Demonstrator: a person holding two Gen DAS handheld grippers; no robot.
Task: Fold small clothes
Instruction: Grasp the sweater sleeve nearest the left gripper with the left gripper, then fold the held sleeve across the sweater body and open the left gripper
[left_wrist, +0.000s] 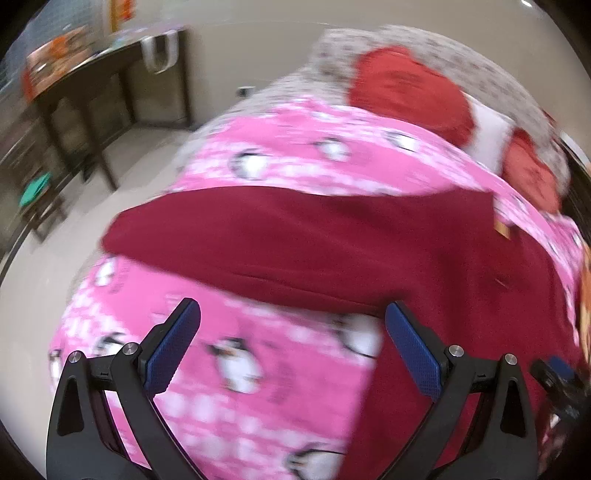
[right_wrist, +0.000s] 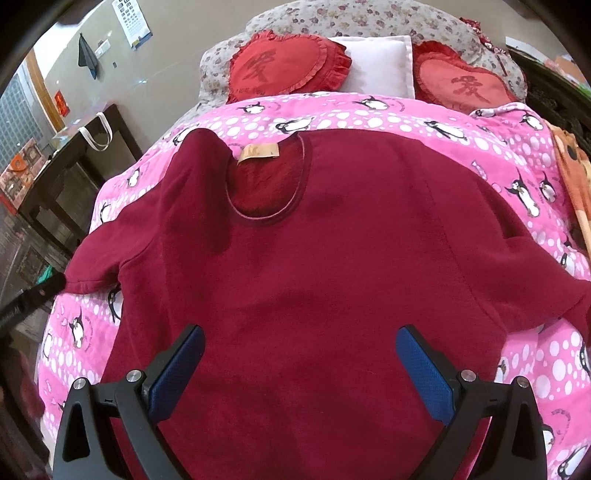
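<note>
1. Dark red long-sleeved fleece top (right_wrist: 314, 258) w/ round neck – lies flat, front up, spread on pink penguin-print quilt w/ white dots (right_wrist: 388, 114). Neck end points toward pillows; hem end nearest right cam. Tan label (right_wrist: 258, 152) visible inside collar. One sleeve (right_wrist: 107, 258) runs out toward bed's left edge; other sleeve reaches toward right edge, cuff near edge of frame.

2. Right gripper (right_wrist: 300, 363) – black frame, blue textured pads; jaws wide apart, nothing between them, hovers above lower body of top. Contact w/ fabric: can't tell.

3. Left gripper (left_wrist: 292, 336) – same build, jaws wide apart, holding nothing. Positioned over quilt just beside sleeve, near underarm area. Left view motion-blurred, fine detail lost.

4. Two red heart-shaped frilled cushions (right_wrist: 284, 66), (right_wrist: 461, 83) at head of bed, each w/ darker character on face.

5. White rectangular pillow (right_wrist: 376, 62) between the cushions.

6. Grey floral-print bedding (right_wrist: 332, 18) behind cushions.

7. Dark wooden side table (right_wrist: 70, 177) left of bed, against beige wall; clear bag w/ white handles (right_wrist: 92, 133) on top.

8. Orange patterned fabric (right_wrist: 576, 177) at bed's right edge.
</note>
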